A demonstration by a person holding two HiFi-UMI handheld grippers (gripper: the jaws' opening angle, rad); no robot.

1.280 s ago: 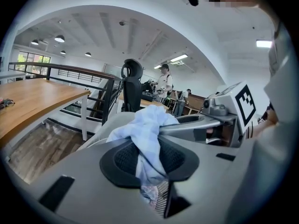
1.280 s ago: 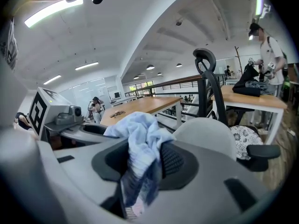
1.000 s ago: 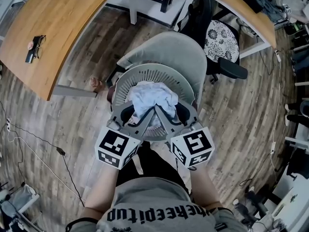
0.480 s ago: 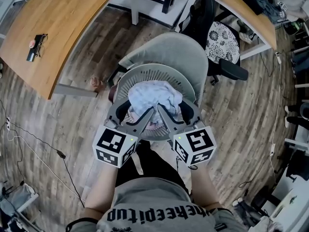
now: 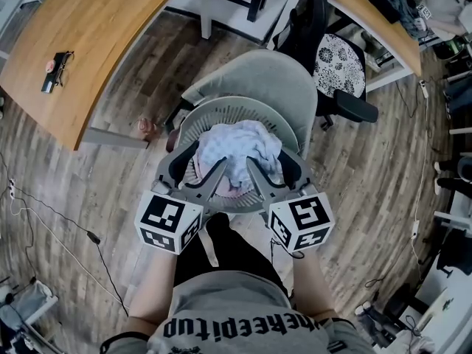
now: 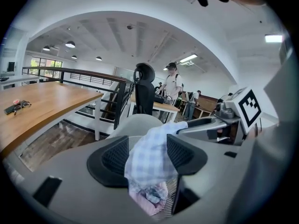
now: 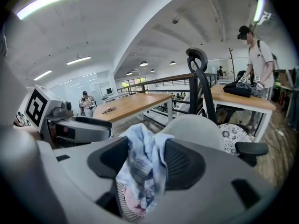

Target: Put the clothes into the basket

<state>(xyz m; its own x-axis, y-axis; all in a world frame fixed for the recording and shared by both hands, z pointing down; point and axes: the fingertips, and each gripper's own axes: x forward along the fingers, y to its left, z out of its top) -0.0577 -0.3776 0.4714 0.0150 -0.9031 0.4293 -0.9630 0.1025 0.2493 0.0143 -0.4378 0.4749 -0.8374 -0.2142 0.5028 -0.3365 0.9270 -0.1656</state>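
Note:
A round grey slatted basket (image 5: 221,113) stands on the seat of a grey chair (image 5: 258,68). A pale blue-and-white checked garment (image 5: 240,150) lies heaped in it over pinkish clothes (image 6: 147,197). My left gripper (image 5: 200,169) and right gripper (image 5: 273,172) hover side by side over the near rim. Both pairs of jaws have just been opening and now stand wide. In the left gripper view the checked cloth (image 6: 149,164) hangs loose between the left gripper's (image 6: 149,154) pads. In the right gripper view a fold of cloth (image 7: 140,167) droops between the right gripper's (image 7: 145,164) pads.
A curved wooden desk (image 5: 88,43) with glasses (image 5: 55,71) on it lies at the upper left. A black office chair with a patterned cushion (image 5: 338,61) stands behind the basket at the right. Cables (image 5: 51,234) run over the floor at the left. A person (image 7: 257,55) stands at a far desk.
Both pairs of jaws have spread wide and the two marker cubes have drifted apart. The bunched cloth between the grippers has loosened and spread over the pile in the basket.

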